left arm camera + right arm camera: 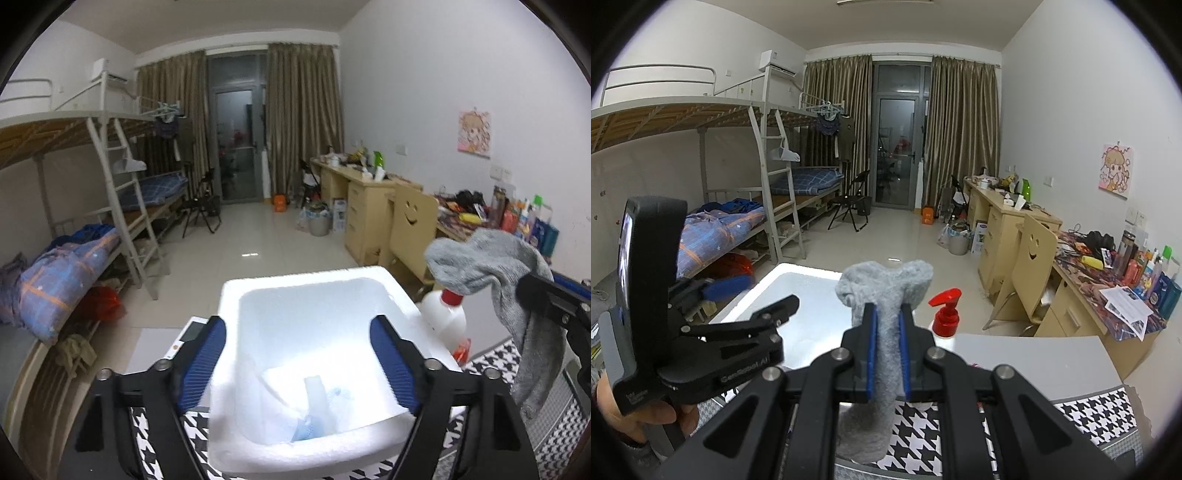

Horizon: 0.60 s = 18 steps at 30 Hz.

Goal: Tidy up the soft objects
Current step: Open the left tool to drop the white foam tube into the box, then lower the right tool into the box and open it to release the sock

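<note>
Through the left wrist view we look straight down into the white foam box point(325, 295) at lower centre, and only here do we see its inside: a folded white cloth point(280, 402) and a pale blue item point(306, 430) lying on the bottom near the lower wall. The left gripper point(297, 363) stands with its jaws spread wide, the blue pads point(201, 362) over the box's left and right walls, nothing between them and apart from the cloth below.

At the right edge of that view we see the grey sock point(491, 269) hanging in the air above the houndstooth cloth point(535, 439), with a white bottle point(445, 315) just beside the box behind it.

The right wrist view shows what the other does not: the right gripper point(888, 352) has its jaws pressed together on the grey sock point(886, 291), pinching it at mid-length. The sock's upper end bulges above the pads at centre frame, its lower end droops beneath them. The red pump top point(946, 310) of the bottle stands right of the sock. At lower left a hand point(635, 417) holds the other gripper's black body; the box's far corner shows behind it, its contents hidden.
</note>
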Available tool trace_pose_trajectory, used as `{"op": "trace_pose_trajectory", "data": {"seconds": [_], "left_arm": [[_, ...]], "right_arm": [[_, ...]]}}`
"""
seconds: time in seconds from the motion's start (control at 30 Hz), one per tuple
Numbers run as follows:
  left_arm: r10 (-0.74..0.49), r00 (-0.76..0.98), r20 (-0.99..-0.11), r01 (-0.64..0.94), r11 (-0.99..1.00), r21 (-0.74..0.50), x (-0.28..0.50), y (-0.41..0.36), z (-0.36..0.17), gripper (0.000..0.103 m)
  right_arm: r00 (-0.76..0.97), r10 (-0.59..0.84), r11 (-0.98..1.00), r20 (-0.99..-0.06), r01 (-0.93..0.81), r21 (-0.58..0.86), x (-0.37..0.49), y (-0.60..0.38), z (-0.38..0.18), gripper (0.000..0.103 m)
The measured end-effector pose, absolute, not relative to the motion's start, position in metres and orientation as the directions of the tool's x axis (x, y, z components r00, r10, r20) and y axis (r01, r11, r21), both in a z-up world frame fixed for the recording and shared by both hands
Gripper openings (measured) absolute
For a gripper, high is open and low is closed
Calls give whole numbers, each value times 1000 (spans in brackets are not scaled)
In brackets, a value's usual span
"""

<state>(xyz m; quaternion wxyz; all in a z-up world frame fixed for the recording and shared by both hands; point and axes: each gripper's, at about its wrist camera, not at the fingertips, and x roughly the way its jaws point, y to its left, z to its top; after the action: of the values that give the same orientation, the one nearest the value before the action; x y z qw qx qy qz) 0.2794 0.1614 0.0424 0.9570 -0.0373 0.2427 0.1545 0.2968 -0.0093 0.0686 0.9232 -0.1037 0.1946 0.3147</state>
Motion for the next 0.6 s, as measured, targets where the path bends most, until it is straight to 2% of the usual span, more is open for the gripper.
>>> {"op": "trace_pose_trajectory", "data": {"seconds": [0.1, 0.27, 0.6], "left_arm": [[304, 832, -464, -337, 941, 12, 276, 164, 46, 97], [331, 830, -449, -362, 932, 18, 267, 167, 49, 102], [365, 823, -436, -398, 917, 17, 250, 182, 53, 102]], "right_arm": [[727, 538, 782, -425, -620, -70, 299, -9, 69, 14], [724, 545, 778, -423, -625, -67, 299, -8, 70, 14], [708, 564, 759, -425, -647, -72, 303, 4, 70, 14]]}}
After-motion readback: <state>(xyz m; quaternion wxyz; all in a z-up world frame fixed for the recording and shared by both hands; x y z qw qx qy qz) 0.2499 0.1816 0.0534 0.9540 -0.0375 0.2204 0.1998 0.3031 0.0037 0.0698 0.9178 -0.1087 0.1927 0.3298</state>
